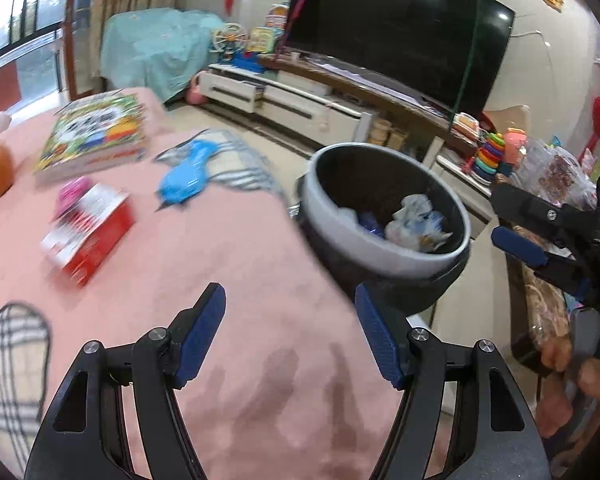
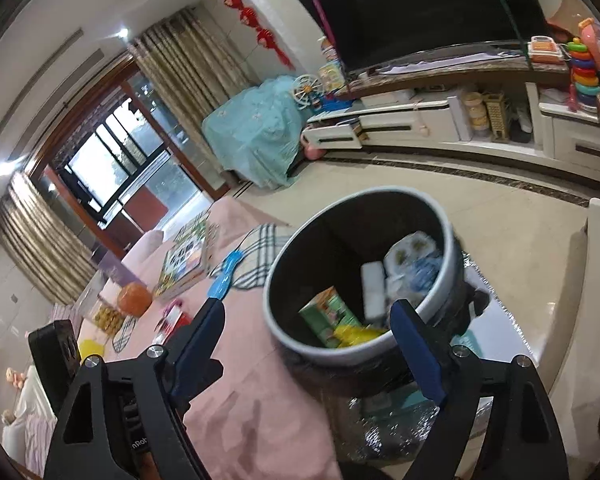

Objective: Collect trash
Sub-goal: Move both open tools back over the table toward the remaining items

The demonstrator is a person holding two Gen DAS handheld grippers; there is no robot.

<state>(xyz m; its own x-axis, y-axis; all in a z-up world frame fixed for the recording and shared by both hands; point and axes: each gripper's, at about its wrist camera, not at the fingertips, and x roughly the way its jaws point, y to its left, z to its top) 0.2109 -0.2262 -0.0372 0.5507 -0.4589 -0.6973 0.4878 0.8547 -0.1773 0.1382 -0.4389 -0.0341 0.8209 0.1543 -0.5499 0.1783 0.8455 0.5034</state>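
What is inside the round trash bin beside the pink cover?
The trash bin holds a green carton, a yellow wrapper, a white block and crumpled white-blue packaging. Anything beneath these, and the bin's bottom, is covered.

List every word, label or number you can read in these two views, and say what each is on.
"nRob": white letters on the right gripper body, cut off by the frame edge.
Red box: print blurred, unreadable.
Colourful book: cover lettering blurred.
Green carton in the bin: too small to read.
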